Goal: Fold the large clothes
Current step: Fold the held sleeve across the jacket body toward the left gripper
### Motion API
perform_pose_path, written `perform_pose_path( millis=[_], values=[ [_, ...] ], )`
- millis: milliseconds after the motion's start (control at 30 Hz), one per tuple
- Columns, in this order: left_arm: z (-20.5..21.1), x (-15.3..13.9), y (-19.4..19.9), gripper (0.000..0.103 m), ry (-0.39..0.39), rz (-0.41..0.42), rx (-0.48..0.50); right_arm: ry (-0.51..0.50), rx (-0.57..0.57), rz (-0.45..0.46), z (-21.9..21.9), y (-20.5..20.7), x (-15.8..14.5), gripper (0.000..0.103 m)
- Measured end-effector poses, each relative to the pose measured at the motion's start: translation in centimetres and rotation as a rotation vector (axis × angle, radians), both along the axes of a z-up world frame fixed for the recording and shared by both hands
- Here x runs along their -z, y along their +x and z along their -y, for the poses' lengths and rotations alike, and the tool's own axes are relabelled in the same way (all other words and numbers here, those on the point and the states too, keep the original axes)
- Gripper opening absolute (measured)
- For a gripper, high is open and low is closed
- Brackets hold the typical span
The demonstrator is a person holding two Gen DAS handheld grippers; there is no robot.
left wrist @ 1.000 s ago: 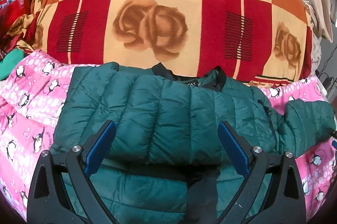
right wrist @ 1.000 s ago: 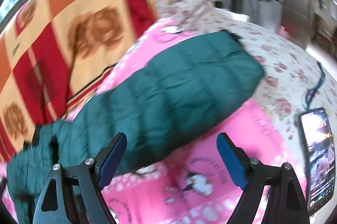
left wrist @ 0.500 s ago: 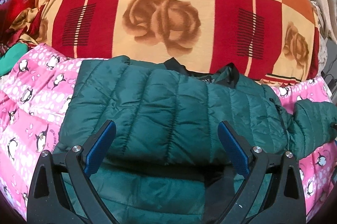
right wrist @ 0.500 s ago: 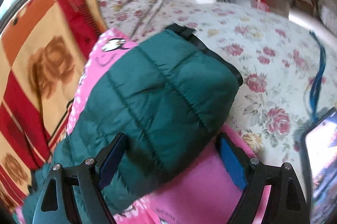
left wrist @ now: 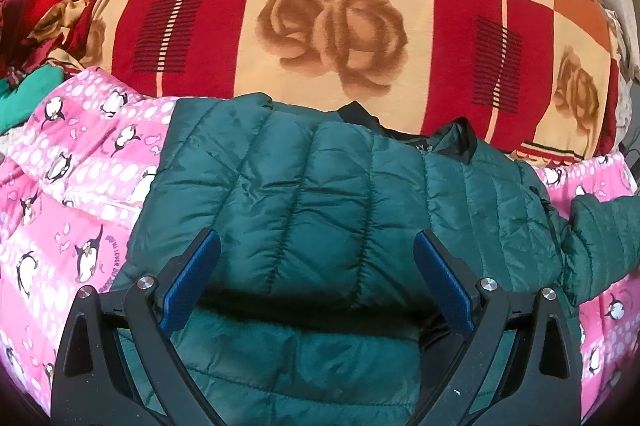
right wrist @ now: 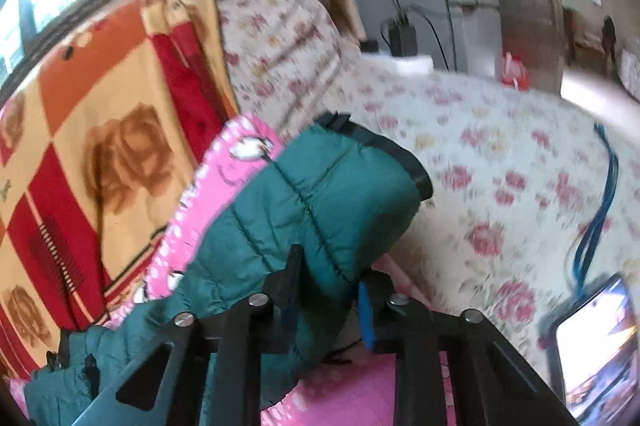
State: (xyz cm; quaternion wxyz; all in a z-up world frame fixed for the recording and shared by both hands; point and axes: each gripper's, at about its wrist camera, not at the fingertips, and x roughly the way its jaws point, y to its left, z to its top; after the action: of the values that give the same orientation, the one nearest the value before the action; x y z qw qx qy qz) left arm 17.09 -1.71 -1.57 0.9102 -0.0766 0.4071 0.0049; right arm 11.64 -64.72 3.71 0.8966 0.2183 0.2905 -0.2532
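A dark green quilted puffer jacket (left wrist: 320, 209) lies on a pink penguin-print blanket (left wrist: 72, 185), its left sleeve folded across the body and its black collar at the far side. My left gripper (left wrist: 316, 278) is open and empty, hovering just above the jacket's near part. In the right wrist view my right gripper (right wrist: 328, 290) is shut on the jacket's right sleeve (right wrist: 320, 201) near its black-trimmed cuff, and the sleeve bunches up between the jaws.
A big orange, red and cream rose-print blanket (left wrist: 328, 9) rises behind the jacket. A floral sheet (right wrist: 500, 161) covers the bed to the right. A lit phone (right wrist: 596, 350) and a blue cable (right wrist: 600, 209) lie on it. Red and green clothes (left wrist: 28, 37) are piled at far left.
My right gripper has moved along the sleeve to near its cuff and shut on it. My left gripper stays open and has edged closer over the jacket.
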Motion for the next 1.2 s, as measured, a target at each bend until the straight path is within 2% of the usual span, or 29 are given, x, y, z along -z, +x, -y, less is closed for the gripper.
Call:
perform_pose_path(
  millis=[133, 267, 433, 833, 1200],
  values=[
    [-0.6, -0.3, -0.3, 0.097, -0.013, 0.006, -0.01, -0.011, -0.099, 0.048, -1.4, -0.1, -2.0, 0.013],
    [-1.2, -0.8, -0.8, 0.097, -0.009, 0.019, -0.013, 0.053, -0.194, 0.117, -3.4, -0.4, -3.4, 0.011],
    [-2.4, -1.2, -1.1, 0.097, -0.021, 0.024, -0.034, 0.092, -0.33, 0.137, -7.8, 0.2, -4.1, 0.009],
    [-5.3, -1.5, -1.5, 0.097, -0.024, 0.015, -0.073, 0.107, -0.624, 0.068, -21.7, 3.4, -2.8, 0.008],
    [-8.1, -1.0, -1.7, 0.097, -0.033, -0.003, -0.115, 0.14, -0.808, 0.002, -33.3, 6.2, -1.0, 0.008]
  ],
)
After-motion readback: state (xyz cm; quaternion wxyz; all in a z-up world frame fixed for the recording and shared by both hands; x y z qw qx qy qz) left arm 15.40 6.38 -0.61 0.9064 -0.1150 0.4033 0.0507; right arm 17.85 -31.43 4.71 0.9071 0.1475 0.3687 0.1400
